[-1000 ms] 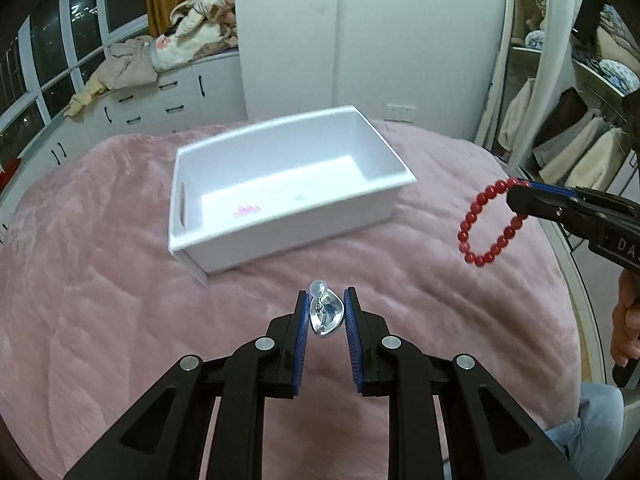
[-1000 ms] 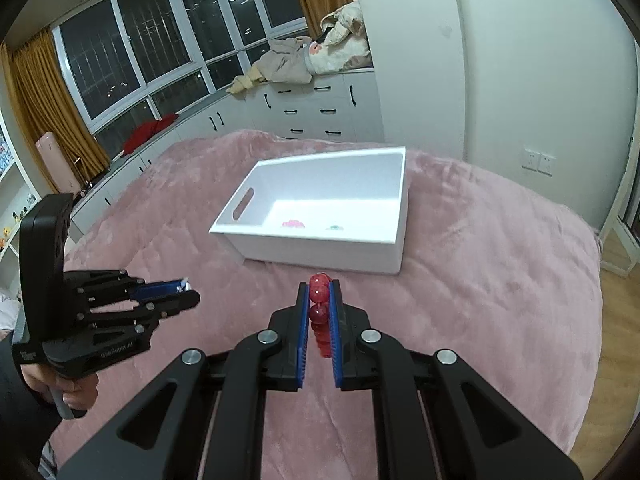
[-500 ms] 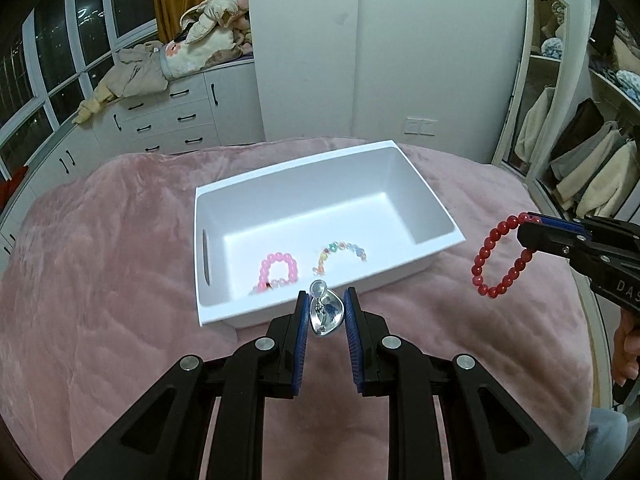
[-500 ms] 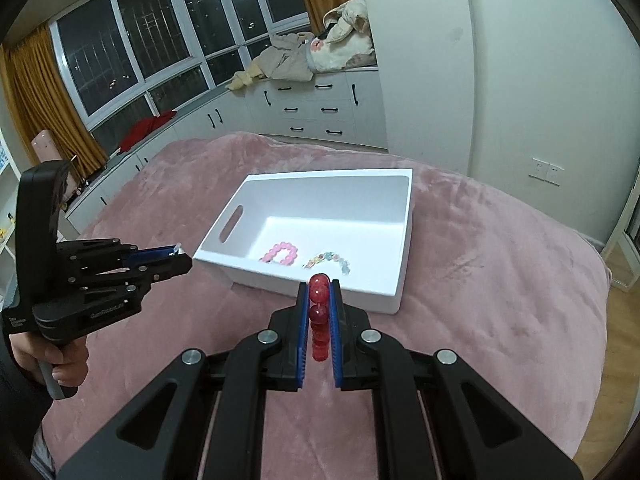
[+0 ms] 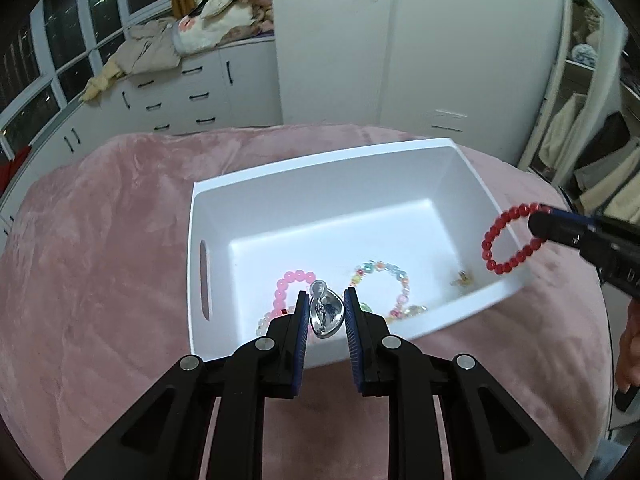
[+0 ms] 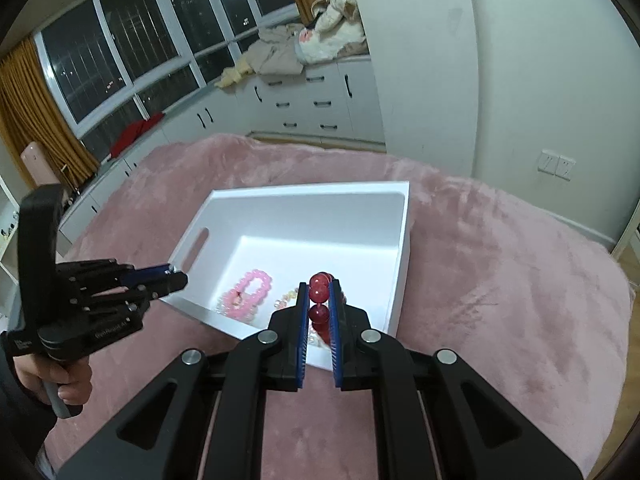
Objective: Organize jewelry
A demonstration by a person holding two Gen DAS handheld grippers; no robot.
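A white box (image 5: 320, 176) (image 6: 400, 256) sits on the pink blanket. A pink bead bracelet (image 5: 286, 285) (image 6: 250, 292), a multicoloured bead bracelet (image 5: 394, 276) and a small gold piece (image 5: 462, 279) lie inside it. My left gripper (image 5: 326, 310) is shut on a silver pendant (image 5: 326, 312), held over the box's near edge; it also shows in the right wrist view (image 6: 176, 278). My right gripper (image 6: 319, 294) is shut on a red bead bracelet (image 6: 319, 288) (image 5: 508, 240), held above the box's right rim.
The pink blanket (image 5: 100, 260) covers the bed all around the box. White drawers (image 6: 312, 108) with piled clothes (image 5: 216, 28) stand behind, below dark windows. A white wardrobe (image 5: 340, 40) and an open closet (image 5: 592, 152) stand at the back right.
Both grippers have moved forward and higher over the box, each still holding its piece. The box interior and the bracelets inside have come into fuller view.
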